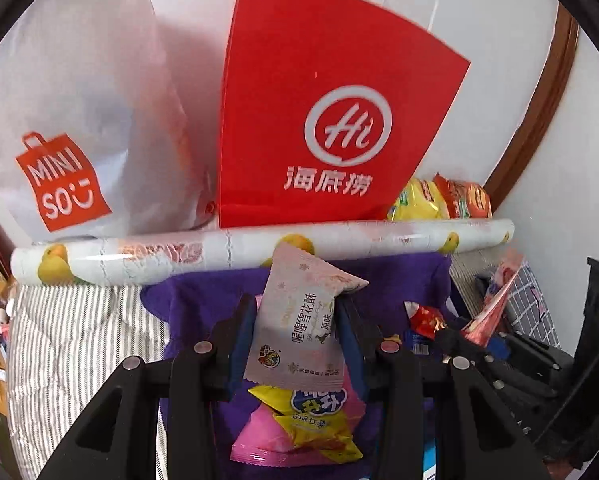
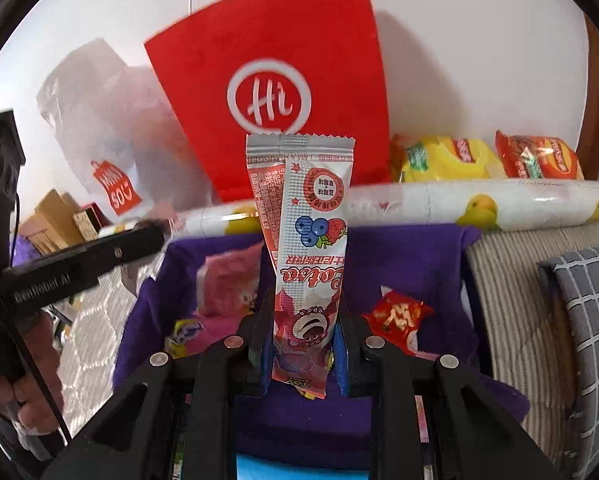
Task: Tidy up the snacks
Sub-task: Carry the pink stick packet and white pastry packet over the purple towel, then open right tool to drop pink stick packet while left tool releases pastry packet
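Note:
My left gripper [image 1: 295, 312] is shut on a pale pink snowflake-crisp packet [image 1: 299, 320] and holds it upright above a purple cloth basket [image 1: 187, 304]. Under it lie a pink packet with a yellow one on top [image 1: 311, 424]. My right gripper [image 2: 303, 320] is shut on a long strawberry-blueberry stick packet [image 2: 311, 248], held upright over the same purple basket [image 2: 411, 256]. A small red candy packet [image 2: 399, 316] lies in the basket at right, a pink packet [image 2: 227, 284] at left. The left gripper's black body [image 2: 79, 260] shows at the left of the right wrist view.
A red Haidilao paper bag [image 1: 331, 120] and a white Miniso bag [image 1: 67, 140] stand against the wall. A rolled duck-print sheet [image 1: 179, 256] lies behind the basket. Yellow and red chip bags [image 2: 487, 156] sit at back right. Striped bedding [image 1: 67, 332] and a grey checked cushion [image 2: 587, 320] flank the basket.

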Demonstrator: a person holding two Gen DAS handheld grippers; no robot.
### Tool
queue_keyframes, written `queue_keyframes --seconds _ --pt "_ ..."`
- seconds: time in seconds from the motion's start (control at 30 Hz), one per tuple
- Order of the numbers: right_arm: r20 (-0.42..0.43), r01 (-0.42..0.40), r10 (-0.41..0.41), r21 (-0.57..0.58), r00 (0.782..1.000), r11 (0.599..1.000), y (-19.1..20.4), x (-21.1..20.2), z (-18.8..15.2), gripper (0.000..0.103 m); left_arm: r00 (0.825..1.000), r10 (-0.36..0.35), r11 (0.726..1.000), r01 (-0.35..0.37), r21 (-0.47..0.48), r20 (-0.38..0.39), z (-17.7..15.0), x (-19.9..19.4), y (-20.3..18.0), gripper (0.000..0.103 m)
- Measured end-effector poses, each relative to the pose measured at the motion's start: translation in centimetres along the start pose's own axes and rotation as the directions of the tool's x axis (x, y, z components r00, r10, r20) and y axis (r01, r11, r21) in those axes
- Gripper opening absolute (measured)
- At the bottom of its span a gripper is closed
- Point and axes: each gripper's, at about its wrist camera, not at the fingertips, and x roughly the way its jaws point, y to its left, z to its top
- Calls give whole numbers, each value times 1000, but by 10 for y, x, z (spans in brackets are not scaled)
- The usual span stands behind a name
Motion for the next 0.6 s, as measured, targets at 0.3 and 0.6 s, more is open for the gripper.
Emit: queue_keyframes --seconds 0.3,0.6 --pt "-105 47 -51 -40 993 998 -14 17 -21 24 1000 3 999 -4 -35 -28 -2 10 9 39" --pt "-170 43 -53 -60 984 997 -17 30 -34 25 997 20 1000 -21 -9 -72 -9 23 1 39"
